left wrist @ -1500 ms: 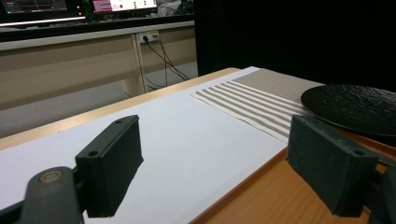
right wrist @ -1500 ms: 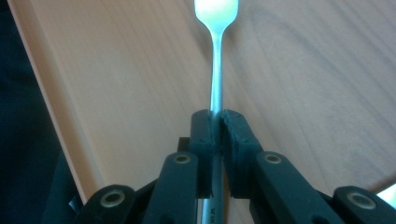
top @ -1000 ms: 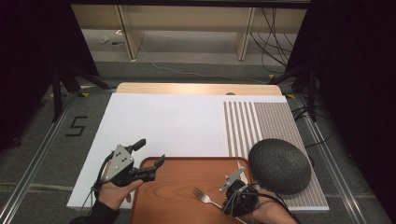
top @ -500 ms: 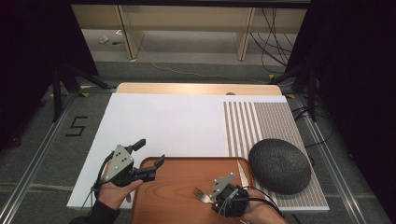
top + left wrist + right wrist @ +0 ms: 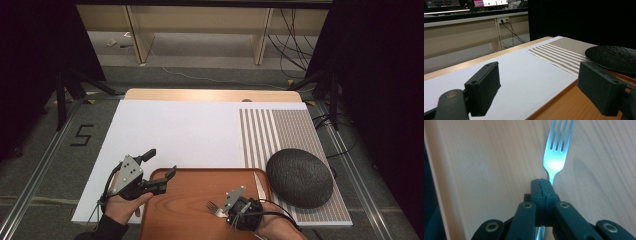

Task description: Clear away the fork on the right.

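A silver fork (image 5: pixel 214 207) lies on the brown wooden tray (image 5: pixel 190 200) at the near edge. My right gripper (image 5: pixel 229 210) is shut on the fork's neck. In the right gripper view the two jaws meet around the neck of the fork (image 5: pixel 555 157), right gripper (image 5: pixel 544 191), and the tines point away over the tray (image 5: pixel 486 170). My left gripper (image 5: pixel 161 162) is held open over the tray's left corner with nothing between its jaws. In its own view the left gripper (image 5: pixel 542 90) looks across the white board (image 5: pixel 519 72).
A knife (image 5: pixel 258 184) lies along the tray's right side. A black textured plate (image 5: pixel 299 176) rests on the striped placemat (image 5: pixel 280 135) to the right, plate (image 5: pixel 614 56) and mat (image 5: pixel 559 53). The white board (image 5: pixel 180 130) covers the table's middle and left.
My right gripper has shifted slightly left along the fork's handle toward the tines. The fork has barely moved. The left gripper has stayed in place, open.
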{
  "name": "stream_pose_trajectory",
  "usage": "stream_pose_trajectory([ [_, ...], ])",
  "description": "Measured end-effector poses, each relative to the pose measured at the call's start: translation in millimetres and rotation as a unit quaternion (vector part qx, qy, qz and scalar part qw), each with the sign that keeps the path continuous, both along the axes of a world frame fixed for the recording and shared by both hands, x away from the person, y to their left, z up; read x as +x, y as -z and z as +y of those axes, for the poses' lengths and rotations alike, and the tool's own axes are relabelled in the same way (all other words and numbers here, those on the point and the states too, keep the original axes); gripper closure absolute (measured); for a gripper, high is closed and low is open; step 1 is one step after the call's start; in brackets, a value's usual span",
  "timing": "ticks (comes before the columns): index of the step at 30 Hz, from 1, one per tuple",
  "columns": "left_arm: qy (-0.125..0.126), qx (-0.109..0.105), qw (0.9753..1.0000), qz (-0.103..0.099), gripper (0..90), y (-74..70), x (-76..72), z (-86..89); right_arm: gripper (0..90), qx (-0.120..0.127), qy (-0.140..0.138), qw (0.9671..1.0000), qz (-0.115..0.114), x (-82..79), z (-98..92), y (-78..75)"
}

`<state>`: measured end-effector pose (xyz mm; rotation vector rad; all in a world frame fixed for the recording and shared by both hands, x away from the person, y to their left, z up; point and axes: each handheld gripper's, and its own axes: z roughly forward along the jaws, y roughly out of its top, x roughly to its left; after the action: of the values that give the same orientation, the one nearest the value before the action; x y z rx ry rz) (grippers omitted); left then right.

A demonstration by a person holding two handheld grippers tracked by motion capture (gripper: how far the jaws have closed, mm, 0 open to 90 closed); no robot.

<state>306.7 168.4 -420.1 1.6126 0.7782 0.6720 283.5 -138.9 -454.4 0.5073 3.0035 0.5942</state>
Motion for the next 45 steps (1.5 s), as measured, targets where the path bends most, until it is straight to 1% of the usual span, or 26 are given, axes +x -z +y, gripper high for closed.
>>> stream_pose_trajectory([
  [2, 0.0, 0.0, 1.0, 0.0, 17.7, 0.0, 0.0, 0.0, 90.0, -0.003, -0.001, 1.0, -0.004, 0.1, 0.5, 0.6],
  [7, 0.0, 0.001, 1.0, 0.0, 17.7, 0.1, 0.1, 0.1, 90.0, -0.007, -0.001, 1.0, -0.004, 0.6, 1.1, 0.7],
  [10, 0.0, -0.001, 1.0, 0.0, 17.8, -0.1, 0.0, 0.2, 90.0, -0.009, 0.002, 0.9999, -0.008, 1.7, 0.4, 1.2],
  [11, -0.001, -0.001, 1.0, 0.0, 17.8, -0.2, 0.0, 0.3, 90.0, -0.013, 0.006, 0.9999, -0.006, 1.9, 0.0, 0.8],
  [12, -0.001, 0.0, 1.0, 0.0, 17.8, -0.3, -0.1, 0.4, 90.0, -0.011, 0.006, 0.9999, -0.008, 3.1, -0.9, 1.2],
  [15, -0.001, 0.0, 1.0, 0.0, 17.8, -0.5, -0.1, 0.7, 90.0, -0.015, 0.014, 0.9997, -0.011, 4.8, -3.4, 1.3],
  [16, -0.001, -0.001, 1.0, 0.0, 17.7, -0.5, -0.2, 0.8, 90.0, -0.021, 0.014, 0.9996, -0.008, 5.4, -4.3, 0.6],
  [17, -0.001, -0.001, 1.0, 0.0, 17.7, -0.5, -0.2, 0.8, 90.0, -0.019, 0.015, 0.9996, -0.013, 6.4, -5.5, 1.6],
  [19, 0.0, -0.001, 1.0, 0.0, 17.7, -0.3, -0.2, 0.6, 90.0, -0.023, 0.019, 0.9995, -0.014, 8.0, -7.4, 1.8],
  [23, 0.001, -0.001, 1.0, 0.0, 17.7, -0.4, -0.4, 0.3, 90.0, -0.027, 0.032, 0.999, -0.013, 11.3, -11.9, 1.0],
  [29, 0.001, -0.001, 1.0, -0.002, 17.7, -0.8, -0.6, 0.4, 90.0, -0.031, 0.039, 0.9987, -0.013, 15.1, -18.0, 1.0],
  [31, 0.001, -0.001, 1.0, -0.002, 17.7, -0.9, -0.7, 0.3, 90.0, -0.036, 0.043, 0.9984, -0.01, 15.5, -19.4, 0.6],
  [32, 0.001, 0.0, 1.0, -0.002, 17.7, -1.0, -0.8, 0.3, 90.0, -0.036, 0.04, 0.9985, -0.012, 16.3, -20.4, 1.2],
  [34, 0.001, 0.0, 1.0, -0.003, 17.7, -1.1, -0.9, 0.4, 90.0, -0.041, 0.046, 0.998, -0.013, 16.7, -21.6, 0.9],
  [37, 0.001, -0.001, 1.0, -0.003, 17.8, -1.3, -1.1, 0.5, 90.0, -0.041, 0.05, 0.9978, -0.013, 18.7, -24.9, 1.5],
  [38, 0.001, -0.001, 1.0, -0.003, 17.7, -1.3, -1.1, 0.6, 90.0, -0.045, 0.054, 0.9975, -0.009, 19.0, -25.9, 0.7],
  [39, 0.001, -0.001, 1.0, -0.003, 17.7, -1.3, -1.1, 0.6, 90.0, -0.042, 0.053, 0.9976, -0.013, 20.0, -27.5, 1.3],
  [42, 0.001, -0.001, 1.0, -0.003, 17.7, -1.2, -1.0, 0.6, 90.0, -0.044, 0.062, 0.9971, -0.008, 21.5, -31.1, 0.7],
  [45, 0.001, 0.0, 1.0, -0.003, 17.8, -1.3, -1.1, 0.5, 89.7, -0.046, 0.063, 0.9969, -0.013, 23.3, -34.8, 0.8],
])
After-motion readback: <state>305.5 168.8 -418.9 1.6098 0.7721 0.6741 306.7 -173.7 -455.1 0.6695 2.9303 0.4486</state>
